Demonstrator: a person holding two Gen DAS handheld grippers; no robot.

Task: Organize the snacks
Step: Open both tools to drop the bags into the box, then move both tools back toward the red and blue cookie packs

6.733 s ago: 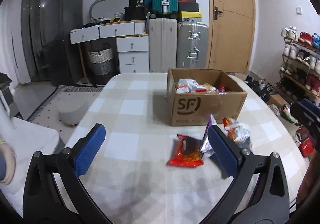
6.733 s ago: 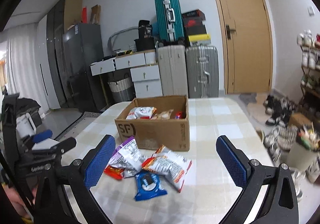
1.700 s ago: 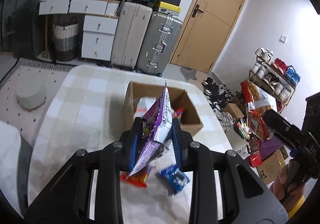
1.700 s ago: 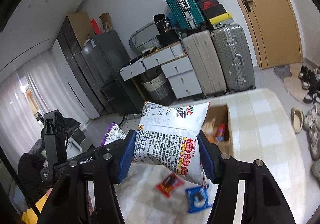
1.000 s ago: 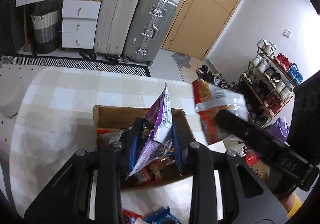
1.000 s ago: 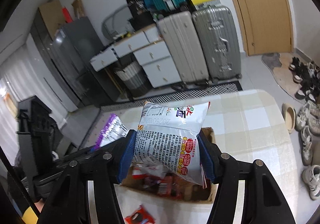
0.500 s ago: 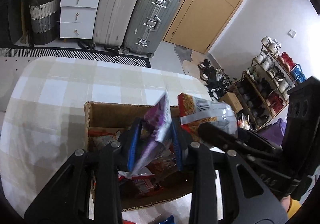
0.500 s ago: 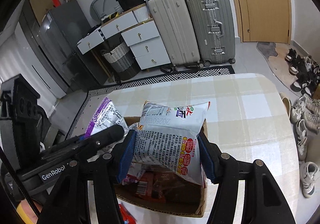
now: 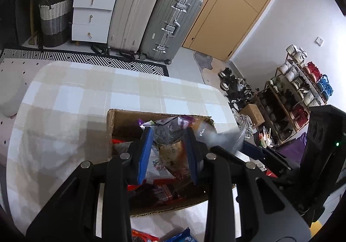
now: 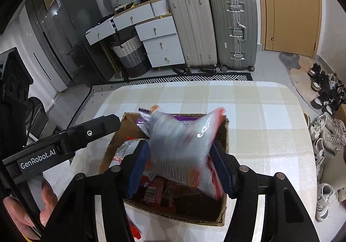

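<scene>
The desk (image 9: 64, 99), covered in a pale checked cloth, is carrying an open cardboard box (image 9: 121, 118) near its front edge, and the box is already lying half full of snack packets. Both pairs of tongs are hanging over the box and pointing down into it. The right tongs (image 10: 179, 164) are standing fairly wide and pinching a large white snack bag (image 10: 179, 146) by its sides; the bag is showing blurred, its upper corners poking above the far rim of the box. The left tongs (image 9: 167, 151) are standing much narrower, with a crumpled purple snack bag (image 9: 170, 129) sitting between the blue pads just inside the box's far wall; whether the pads are pressing on it I cannot tell, since that bag is blurred too. In the right wrist view a hand (image 10: 46, 205) is gripping the left tool at the near left. A red packet (image 9: 142, 236) and a blue packet (image 9: 181, 236) are lying on the desk just in front of the box.
</scene>
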